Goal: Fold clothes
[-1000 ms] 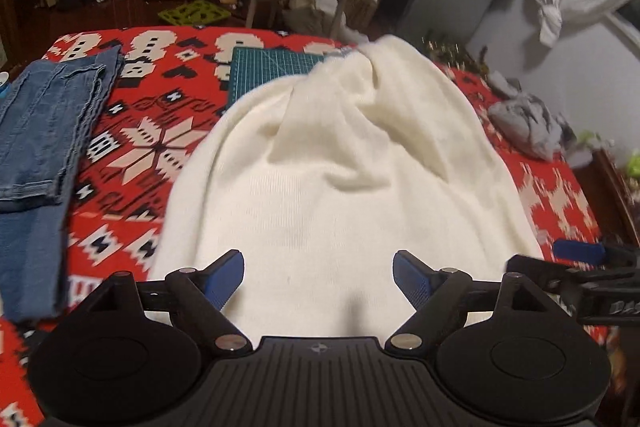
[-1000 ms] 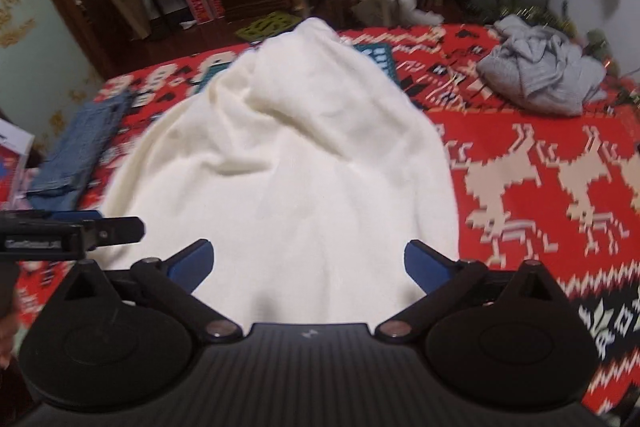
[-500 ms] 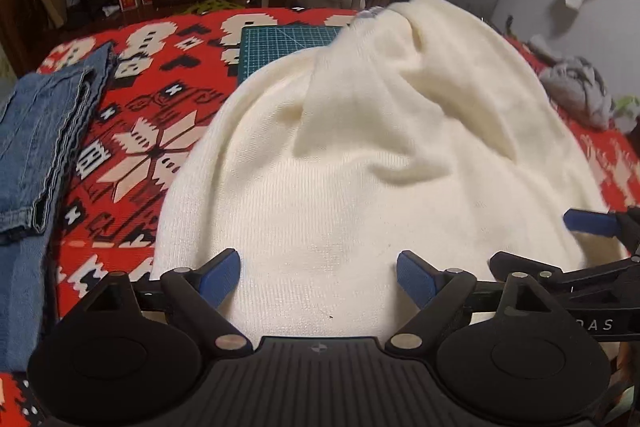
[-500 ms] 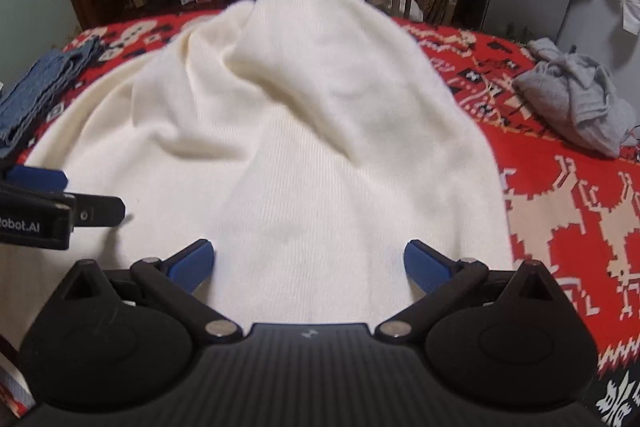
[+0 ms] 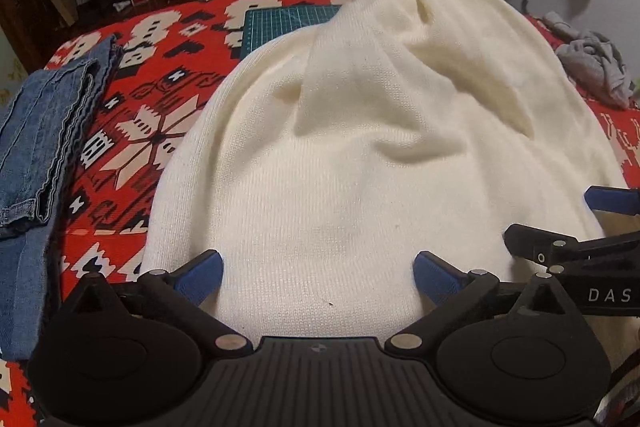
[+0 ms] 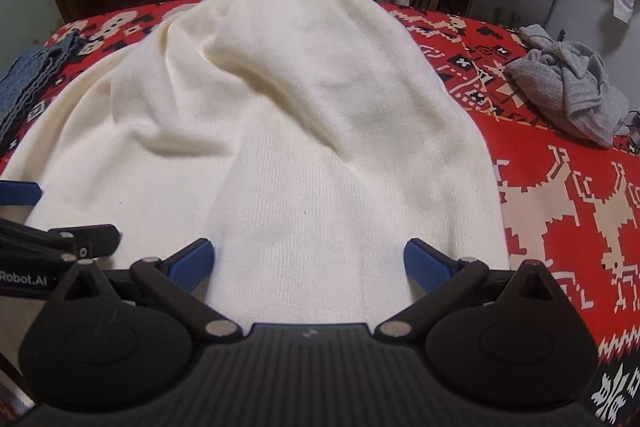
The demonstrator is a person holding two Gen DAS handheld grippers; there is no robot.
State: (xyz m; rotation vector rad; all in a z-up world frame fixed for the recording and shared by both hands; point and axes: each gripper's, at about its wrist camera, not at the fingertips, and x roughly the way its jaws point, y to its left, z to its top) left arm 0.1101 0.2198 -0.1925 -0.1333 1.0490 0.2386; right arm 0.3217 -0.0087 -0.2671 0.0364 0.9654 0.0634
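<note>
Spanning the near hem from left to right: left gripper (image 5: 318,277) and right gripper (image 6: 308,263), fingers spread, empty, side by side. Sweater (image 5: 360,155) lies on the bed (image 5: 152,115), long axis running straight away from both.

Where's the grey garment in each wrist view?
Left wrist: grey garment at the far right edge, upper part, on the red blanket, past the white sweater.
Right wrist: grey garment at upper right, on the blanket, clear of the sweater's right edge.
Shared landmark: the white sweater, in the middle of both views; jeans lie to its left in both.
</note>
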